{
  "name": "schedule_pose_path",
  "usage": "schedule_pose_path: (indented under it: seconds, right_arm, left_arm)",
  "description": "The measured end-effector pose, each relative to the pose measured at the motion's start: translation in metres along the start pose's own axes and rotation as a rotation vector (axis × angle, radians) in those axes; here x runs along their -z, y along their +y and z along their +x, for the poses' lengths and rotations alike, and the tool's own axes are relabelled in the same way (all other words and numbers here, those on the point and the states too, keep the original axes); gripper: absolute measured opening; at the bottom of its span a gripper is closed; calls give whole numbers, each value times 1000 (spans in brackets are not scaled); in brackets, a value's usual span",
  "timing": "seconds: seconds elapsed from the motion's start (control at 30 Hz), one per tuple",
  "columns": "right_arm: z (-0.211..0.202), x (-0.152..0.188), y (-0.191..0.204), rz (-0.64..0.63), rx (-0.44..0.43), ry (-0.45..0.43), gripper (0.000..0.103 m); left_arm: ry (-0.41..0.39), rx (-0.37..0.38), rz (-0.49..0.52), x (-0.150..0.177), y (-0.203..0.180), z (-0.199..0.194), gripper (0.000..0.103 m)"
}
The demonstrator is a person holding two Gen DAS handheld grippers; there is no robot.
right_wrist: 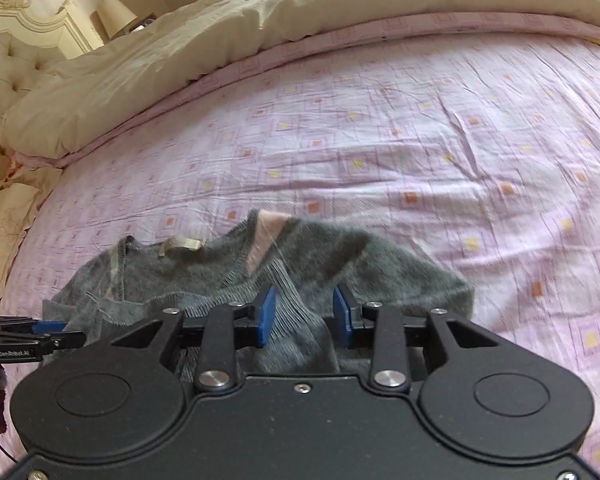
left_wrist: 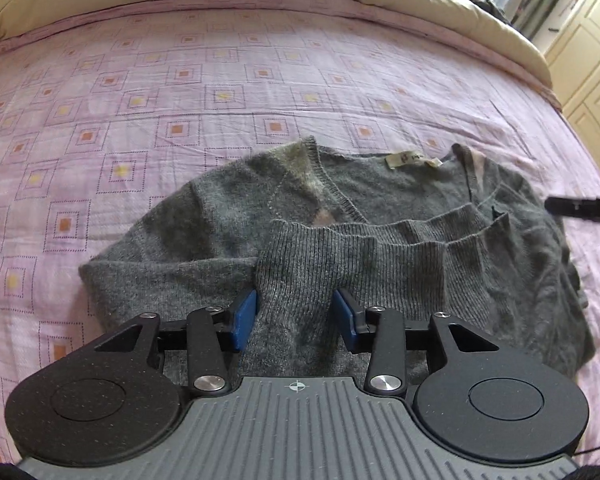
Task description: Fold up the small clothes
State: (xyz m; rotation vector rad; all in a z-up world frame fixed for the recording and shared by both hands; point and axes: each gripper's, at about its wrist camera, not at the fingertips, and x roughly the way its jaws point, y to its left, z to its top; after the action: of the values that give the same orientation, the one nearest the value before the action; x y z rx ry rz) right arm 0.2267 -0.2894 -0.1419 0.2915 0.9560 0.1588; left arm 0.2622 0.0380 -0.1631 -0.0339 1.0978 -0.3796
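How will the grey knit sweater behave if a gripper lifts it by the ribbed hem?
Likely floppy: the grey sweater lies in soft folds on the bedsheet. Probably light, being thin knit. Its fuzzy ribbed hem should resist slipping.

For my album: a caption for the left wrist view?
Open left gripper straddling a grey knitted sweater on a pink patterned bedsheet.

**Setting: home bedroom**

Work surface is a made bed: pink bedspread (left_wrist: 220, 92) printed with nested squares, cream duvet (right_wrist: 260, 28) rolled back along its far edge. Tufted cream headboard (right_wrist: 8, 68) with carved frame at one end; a lamp with a pale shade (right_wrist: 114, 14) beside it. Cream panelled wardrobe doors (left_wrist: 588, 60) stand past the bed's other side. Domestic furnishings throughout; daylight on the bedding.
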Motion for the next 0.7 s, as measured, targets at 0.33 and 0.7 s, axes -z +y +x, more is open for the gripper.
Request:
schedule_pose_path:
  seconds: [0.33,0.7]
  right_arm:
    - [39,-3,13,-132,-56,91,13]
    - [9,-24,7,-54,-22,-69,11]
  left_arm:
    - [-85,0,20,4,-6,-12,7]
    - [-254,-14,-181,-17,30,-56,7]
